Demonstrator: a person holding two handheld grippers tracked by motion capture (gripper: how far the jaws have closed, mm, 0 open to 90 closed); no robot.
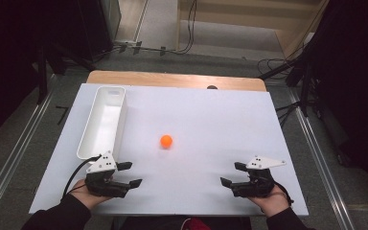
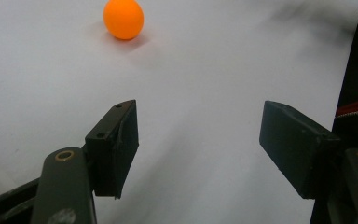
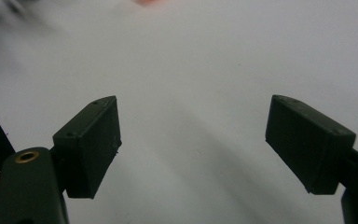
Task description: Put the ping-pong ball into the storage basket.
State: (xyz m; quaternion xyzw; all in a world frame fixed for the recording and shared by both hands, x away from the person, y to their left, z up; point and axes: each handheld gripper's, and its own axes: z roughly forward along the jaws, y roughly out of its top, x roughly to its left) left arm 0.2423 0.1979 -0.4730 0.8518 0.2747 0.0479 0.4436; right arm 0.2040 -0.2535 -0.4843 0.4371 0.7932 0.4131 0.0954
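Observation:
An orange ball (image 1: pixel 166 140) rests on the white tabletop (image 1: pixel 211 115), near its middle. My left gripper (image 1: pixel 133 174) lies low at the near left, held in a hand, and is open with nothing between its fingers. In the left gripper view the ball (image 2: pixel 123 18) sits well ahead of the gripper (image 2: pixel 198 140), left of centre and untouched. My right gripper (image 1: pixel 230 173) lies at the near right, also open and empty. The right gripper view shows that gripper (image 3: pixel 193 140) over bare white surface, with a blurred orange patch (image 3: pixel 149 2) at the top edge.
A long white bin (image 1: pixel 122 120) stands along the table's left side, just beyond the left gripper. A wooden strip (image 1: pixel 172 79) borders the far edge. Cables and dark stands lie on the floor beyond. A person's dark clothing with a red trim (image 2: pixel 356 105) is at the near edge.

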